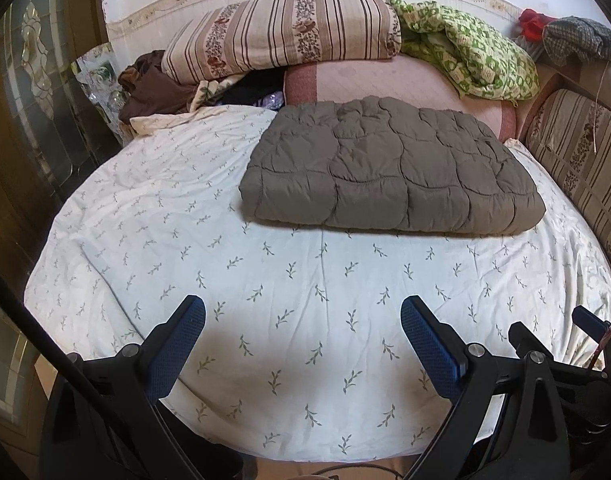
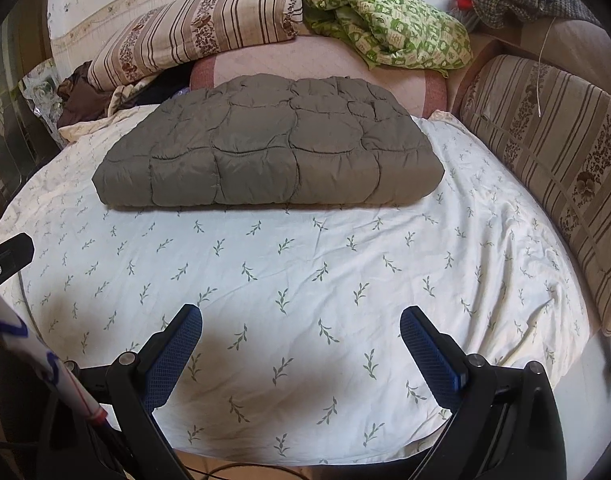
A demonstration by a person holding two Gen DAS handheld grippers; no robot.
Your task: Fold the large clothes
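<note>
Grey quilted jacket (image 1: 389, 168) lies folded beyond both empty, spread claws (image 1: 303, 320) (image 2: 301, 322).

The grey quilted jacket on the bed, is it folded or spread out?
Folded: the grey quilted jacket lies as a compact thick rectangle, with no sleeves showing.

- The folded quilted garment (image 1: 393, 168) lies on the bed sheet (image 1: 265, 280), ahead of both my grippers and well apart from them.
- My left gripper (image 1: 303, 344) hangs over the near part of the sheet; the garment sits ahead and a bit to its right.
- My right gripper (image 2: 301, 348) hangs there too — the garment (image 2: 265, 152) is ahead, slightly left.
- Behind the garment lies a mat (image 1: 405, 80); on its far side, a folded striped quilt (image 1: 281, 32) at left and a crumpled patterned blanket (image 1: 465, 48) at right.
- A striped cushion (image 2: 545, 152) stands along the bed's right side.
- A heap of clothes (image 1: 153, 84) lies at the far left — beside the striped quilt.
</note>
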